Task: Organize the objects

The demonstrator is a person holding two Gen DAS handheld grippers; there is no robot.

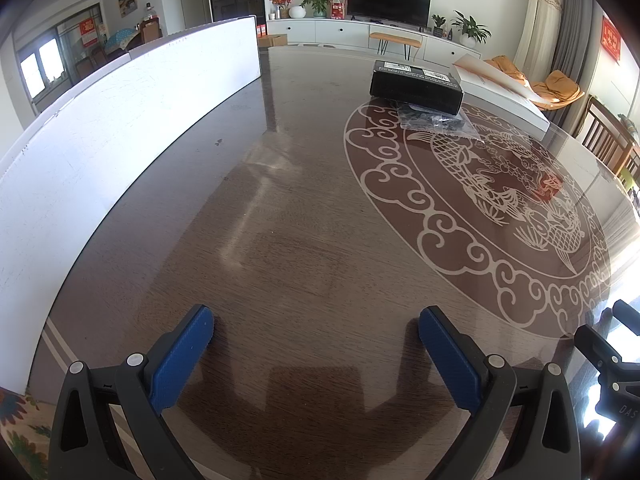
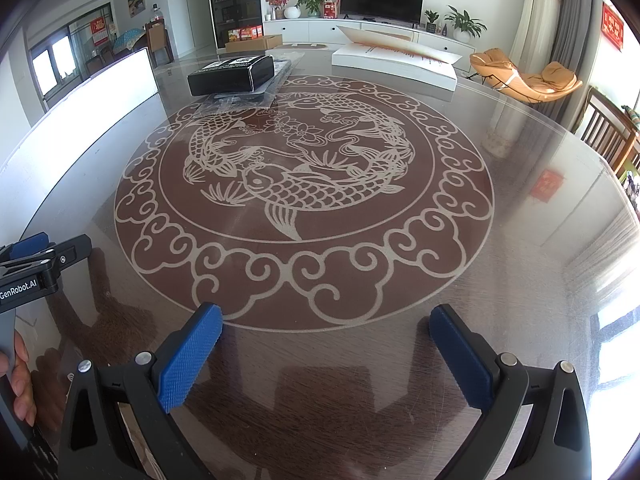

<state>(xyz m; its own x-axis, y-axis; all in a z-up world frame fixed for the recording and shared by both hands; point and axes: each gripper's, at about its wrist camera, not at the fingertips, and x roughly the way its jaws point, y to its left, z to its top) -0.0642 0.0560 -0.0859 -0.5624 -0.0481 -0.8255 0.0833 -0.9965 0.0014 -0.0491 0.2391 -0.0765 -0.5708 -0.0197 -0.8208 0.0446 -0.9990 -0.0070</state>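
Left gripper (image 1: pixel 316 320), black frame with blue ribbed finger pads (image 1: pixel 182 360): I hold it low and level, jaws spread wide, nothing between them.

Right gripper (image 2: pixel 326 320), same black frame with blue textured pads (image 2: pixel 188 356): jaws likewise spread wide and empty, pointing forward.

From my right wrist view, the left gripper sits just beside at the left edge, with my left hand (image 2: pixel 18 384) wrapped around its grey handle, fingertips showing.
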